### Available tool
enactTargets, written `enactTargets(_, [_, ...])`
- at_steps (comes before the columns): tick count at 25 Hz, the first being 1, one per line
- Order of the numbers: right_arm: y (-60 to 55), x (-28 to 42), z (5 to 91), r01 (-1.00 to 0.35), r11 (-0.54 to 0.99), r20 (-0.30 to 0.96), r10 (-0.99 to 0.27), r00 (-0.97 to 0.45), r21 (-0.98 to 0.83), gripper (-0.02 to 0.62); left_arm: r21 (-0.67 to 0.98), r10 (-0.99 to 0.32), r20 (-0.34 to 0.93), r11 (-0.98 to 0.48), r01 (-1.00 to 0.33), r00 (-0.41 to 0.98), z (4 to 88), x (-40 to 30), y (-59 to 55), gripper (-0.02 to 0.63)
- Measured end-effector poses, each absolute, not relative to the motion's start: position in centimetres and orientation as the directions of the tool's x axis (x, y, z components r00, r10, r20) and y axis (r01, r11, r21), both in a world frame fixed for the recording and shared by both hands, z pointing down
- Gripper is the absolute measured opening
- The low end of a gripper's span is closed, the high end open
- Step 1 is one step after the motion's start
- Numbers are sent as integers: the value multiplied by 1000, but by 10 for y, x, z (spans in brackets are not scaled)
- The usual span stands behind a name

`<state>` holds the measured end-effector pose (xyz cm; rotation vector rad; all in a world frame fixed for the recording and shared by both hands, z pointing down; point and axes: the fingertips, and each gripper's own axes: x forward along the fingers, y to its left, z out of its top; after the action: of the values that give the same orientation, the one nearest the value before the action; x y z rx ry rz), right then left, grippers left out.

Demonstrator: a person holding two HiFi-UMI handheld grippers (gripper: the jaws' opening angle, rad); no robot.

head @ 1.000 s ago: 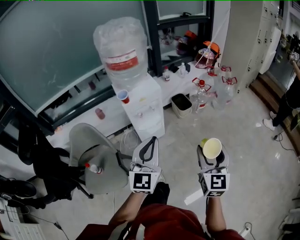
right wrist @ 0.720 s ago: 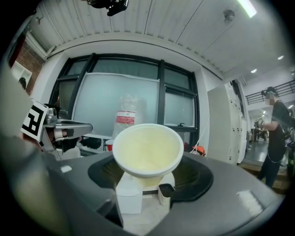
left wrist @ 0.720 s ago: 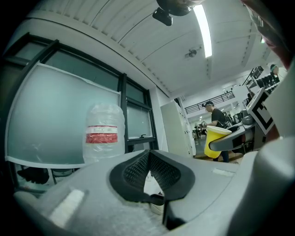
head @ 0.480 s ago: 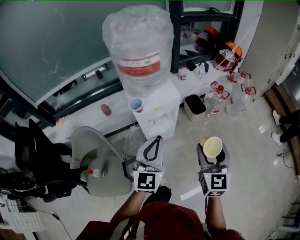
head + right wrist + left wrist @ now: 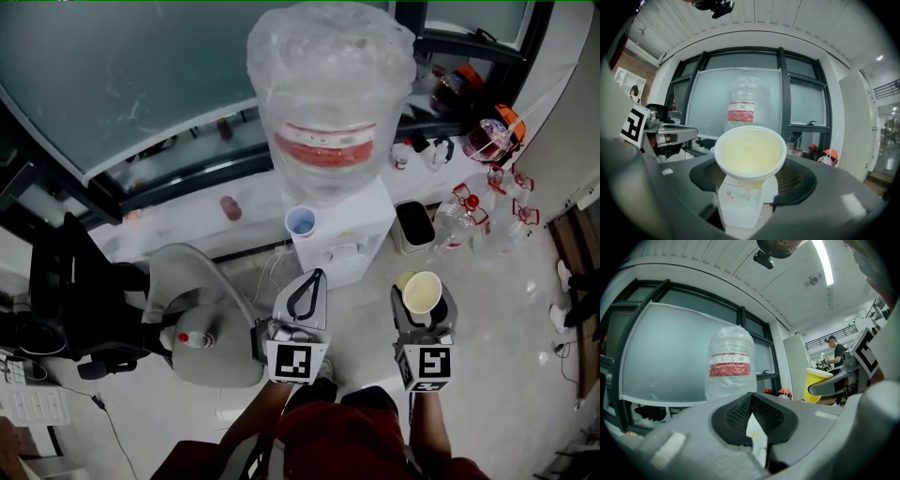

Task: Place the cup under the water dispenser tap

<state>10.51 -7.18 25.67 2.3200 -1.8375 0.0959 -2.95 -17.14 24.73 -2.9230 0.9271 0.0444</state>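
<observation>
Two hand-held grippers fill the bottom of the head view, side by side above a pale floor [image 5: 506, 375], each with a marker cube at its rear. The left gripper [image 5: 315, 277] has its jaws closed tip to tip and holds nothing. The right gripper [image 5: 752, 174] has its jaws spread wide and clamped on the sides of the yellow cup [image 5: 750, 152], whose mouth shows both from above and in the right gripper view. The cup is carried in the air, in front of and slightly right of the water dispenser [image 5: 349, 230], apart from it and not yet under its tap.

Left of the left gripper stands a grey chair [image 5: 202, 309] with a small red-capped bottle [image 5: 190, 337] lying on its seat. Farther left is a black chair [image 5: 75, 281]. Beyond the grippers, the white dispenser carries a large clear bottle [image 5: 328, 94] with a red label. A pale blue cup [image 5: 300, 222] sits at the dispenser's upper left edge; whether it stands on the cabinet or hangs beside it cannot be told. Just right of the dispenser is a dark bin [image 5: 412, 225], then a cluster of clear jugs [image 5: 459, 217] with red handles. Farthest back are an orange helmet [image 5: 497, 131] and a frosted window [image 5: 122, 75] in dark frames.
</observation>
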Motion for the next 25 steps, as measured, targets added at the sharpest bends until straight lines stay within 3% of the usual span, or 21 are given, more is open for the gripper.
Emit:
enactTargets(13, [-111, 157, 283, -994, 77, 185, -981, -61, 81, 293, -37, -801, -14, -597, -801, 598, 258, -12, -172, -5])
enactTargets(25, [-93, 186, 330, -962, 274, 245, -934, -262, 17, 291, -51, -890, 28, -456, -889, 455, 287, 26, -117, -5])
